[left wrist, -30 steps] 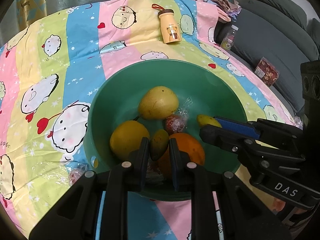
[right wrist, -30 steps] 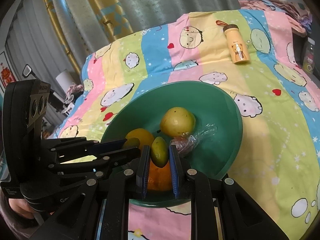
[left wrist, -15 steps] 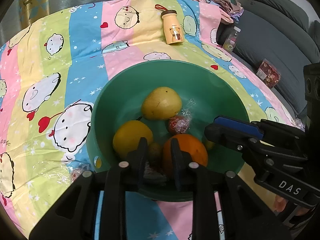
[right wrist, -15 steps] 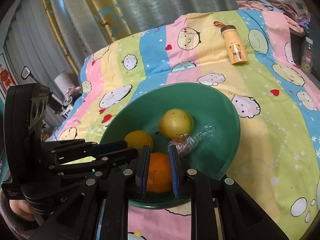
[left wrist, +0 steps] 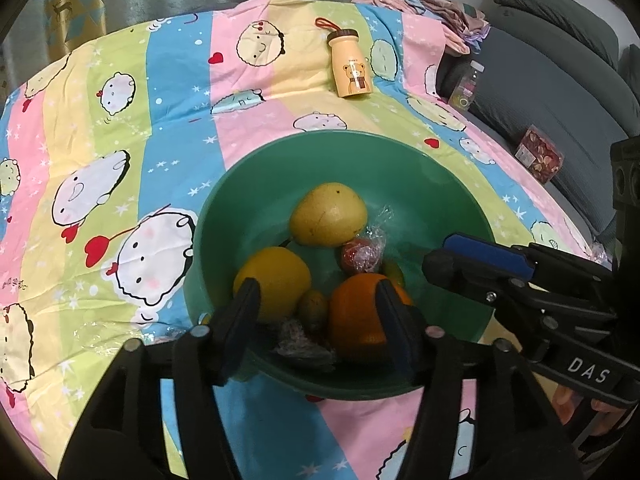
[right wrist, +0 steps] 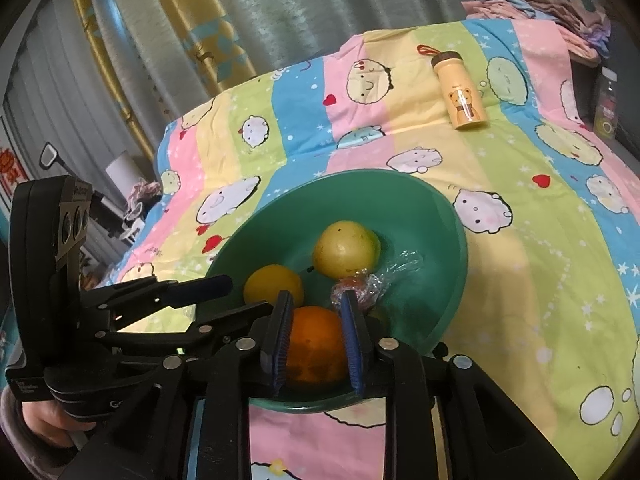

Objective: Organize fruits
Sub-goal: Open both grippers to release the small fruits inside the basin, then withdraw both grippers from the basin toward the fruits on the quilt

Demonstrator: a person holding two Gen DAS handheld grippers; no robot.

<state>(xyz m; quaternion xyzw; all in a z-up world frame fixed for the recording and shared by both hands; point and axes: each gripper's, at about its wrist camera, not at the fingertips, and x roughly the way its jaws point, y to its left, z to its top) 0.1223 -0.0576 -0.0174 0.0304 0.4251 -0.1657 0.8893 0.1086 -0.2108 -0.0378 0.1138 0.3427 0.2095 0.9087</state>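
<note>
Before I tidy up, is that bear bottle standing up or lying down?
Lying down: the bear bottle rests on its side on the striped cloth.

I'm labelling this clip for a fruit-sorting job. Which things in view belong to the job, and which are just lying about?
Part of the job:
green bowl
pear
yellow citrus
orange
small green fruit
wrapped red fruit

Lying about:
bear bottle
folded clothes
clear bottle
snack packet

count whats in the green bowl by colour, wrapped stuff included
yellow fruit: 2, the big pale one and the rounder one
orange fruit: 1
small green-yellow fruit: 2
red, clear-wrapped: 1
dark wrapped piece, colour unclear: 1
total: 7
</note>
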